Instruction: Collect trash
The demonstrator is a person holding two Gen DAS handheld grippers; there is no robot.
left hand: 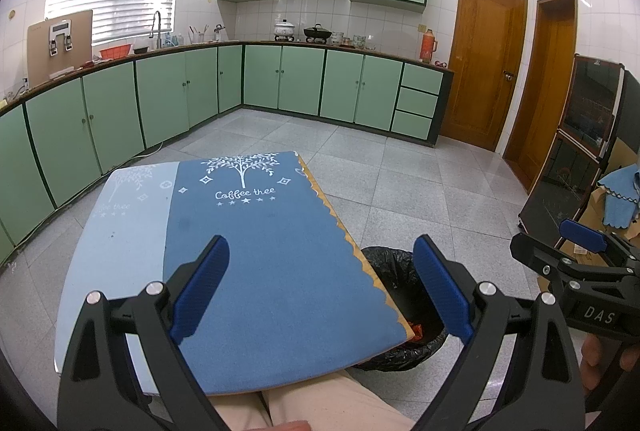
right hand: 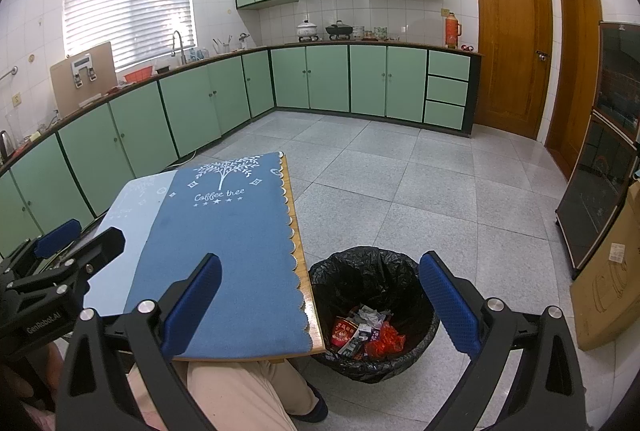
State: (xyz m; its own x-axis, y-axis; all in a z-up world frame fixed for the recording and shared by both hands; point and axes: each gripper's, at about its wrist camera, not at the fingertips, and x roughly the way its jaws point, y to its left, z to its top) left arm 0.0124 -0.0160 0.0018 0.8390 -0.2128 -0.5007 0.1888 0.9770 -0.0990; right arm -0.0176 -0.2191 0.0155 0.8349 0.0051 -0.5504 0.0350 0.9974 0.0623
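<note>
Crinkly wrappers (right hand: 366,333) in the bin (right hand: 424,305) beside the table (right hand: 240,251) — light, crushable, pinch an edge; both grippers (left hand: 320,291) (right hand: 320,307) spread, empty.

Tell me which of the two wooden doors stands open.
The narrower wooden door on the far right stands open, swung inward. The wider panelled door to its left, with the metal handle, is shut in its frame.

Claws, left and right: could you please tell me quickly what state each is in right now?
Left claw: open, holding nothing.
Right claw: open, holding nothing.
</note>
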